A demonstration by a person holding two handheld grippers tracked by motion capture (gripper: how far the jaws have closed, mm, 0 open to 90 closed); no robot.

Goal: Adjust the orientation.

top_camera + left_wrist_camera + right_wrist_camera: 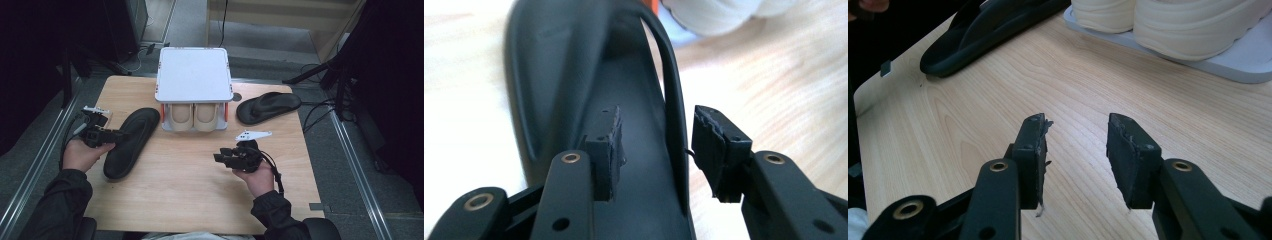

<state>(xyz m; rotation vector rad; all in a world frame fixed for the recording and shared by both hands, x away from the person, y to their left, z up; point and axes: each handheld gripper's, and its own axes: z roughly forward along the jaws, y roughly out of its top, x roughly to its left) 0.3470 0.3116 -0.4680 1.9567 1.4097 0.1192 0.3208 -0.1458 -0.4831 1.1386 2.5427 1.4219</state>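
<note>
A black flip-flop [131, 142] lies on the wooden table [200, 200] at the left, toe toward the rack. My left gripper [117, 136] sits at its left edge, open. In the left gripper view the sandal's strap [671, 100] runs between the jaws of that gripper [656, 145] without either pad pressing on it; the sole [574, 75] stretches away ahead. My right gripper [218, 156] hovers open over bare wood at centre right, pointing left. Nothing is between its jaws [1078, 150]. A second black flip-flop [268, 106] lies at the back right.
A small white shoe rack [194, 75] stands at the back centre, with a pair of cream shoes [192, 117] on its lower shelf [1248, 60]. From the right gripper view the shoes [1188, 25] and the left flip-flop [993, 25] lie ahead. Cables trail off the table's right side.
</note>
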